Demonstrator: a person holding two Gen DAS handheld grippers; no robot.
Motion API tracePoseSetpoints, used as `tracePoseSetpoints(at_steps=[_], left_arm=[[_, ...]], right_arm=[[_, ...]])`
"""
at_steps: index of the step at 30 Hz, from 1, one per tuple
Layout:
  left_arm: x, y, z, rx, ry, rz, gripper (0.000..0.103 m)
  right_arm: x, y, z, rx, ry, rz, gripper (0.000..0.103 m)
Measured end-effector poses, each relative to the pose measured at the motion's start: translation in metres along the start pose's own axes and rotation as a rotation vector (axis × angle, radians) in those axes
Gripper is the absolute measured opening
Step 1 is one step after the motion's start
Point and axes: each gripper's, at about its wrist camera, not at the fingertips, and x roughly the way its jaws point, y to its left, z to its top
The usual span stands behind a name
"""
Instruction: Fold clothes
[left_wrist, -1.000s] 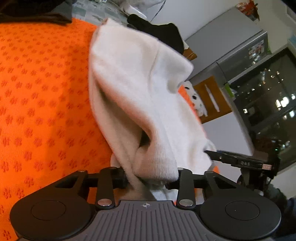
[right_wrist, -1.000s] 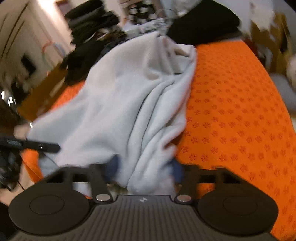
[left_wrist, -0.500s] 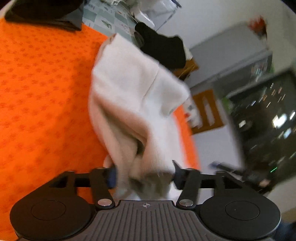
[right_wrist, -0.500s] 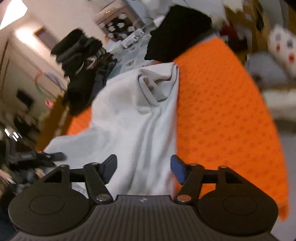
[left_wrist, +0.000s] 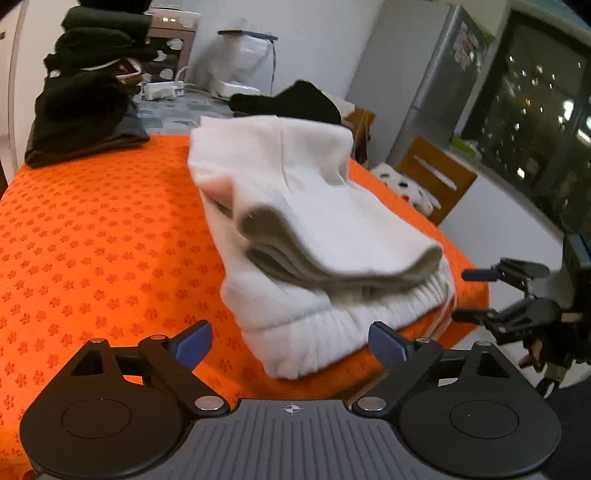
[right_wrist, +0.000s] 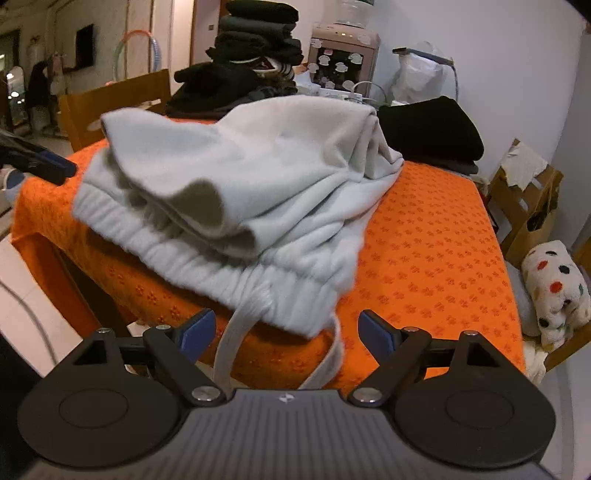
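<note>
With both my left gripper (left_wrist: 290, 341) and right gripper (right_wrist: 286, 330) spread empty, the folded white trousers (left_wrist: 314, 229) ahead need squaring gently.

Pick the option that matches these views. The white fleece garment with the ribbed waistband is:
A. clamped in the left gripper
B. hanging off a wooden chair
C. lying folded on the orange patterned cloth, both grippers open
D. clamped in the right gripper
C: the white fleece garment lies folded on the orange patterned cloth, while the left gripper and the right gripper stand open, jaws apart and empty.
</note>
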Motion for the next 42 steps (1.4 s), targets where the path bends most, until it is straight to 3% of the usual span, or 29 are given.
tracePoseSetpoints(at_steps=[7, 11, 15, 21, 27, 34, 37, 42], left_arm=[[0.006, 0.004, 0.012, -0.095, -0.033, -0.006, 0.093], [-0.006, 0.005, 0.030, -0.123, -0.109, -0.038, 0.093], [-0.016, 0.016, 0.060, -0.175, -0.194, -0.063, 0.094], [0.012, 0.059, 0.128, -0.239, -0.234, -0.042, 0.095], [0.071, 0.107, 0.185, -0.373, -0.193, -0.027, 0.095], [0.140, 0.156, 0.227, -0.536, -0.133, -0.008, 0.094], [0.163, 0.163, 0.231, -0.565, -0.090, -0.010, 0.094], [0.192, 0.175, 0.231, -0.594, -0.024, -0.070, 0.094]], right_arm=[[-0.004, -0.007, 0.012, 0.220, -0.084, 0.042, 0.090], [-0.010, -0.024, 0.036, 0.310, -0.115, 0.059, 0.090], [-0.014, -0.051, 0.069, 0.376, -0.120, 0.090, 0.092], [0.011, -0.118, 0.133, 0.535, -0.079, 0.156, 0.093], [0.083, -0.198, 0.180, 0.784, -0.040, 0.292, 0.092], [0.201, -0.269, 0.184, 1.169, 0.101, 0.491, 0.084], [0.242, -0.277, 0.176, 1.272, 0.192, 0.500, 0.083], [0.283, -0.271, 0.175, 1.270, 0.319, 0.475, 0.083]])
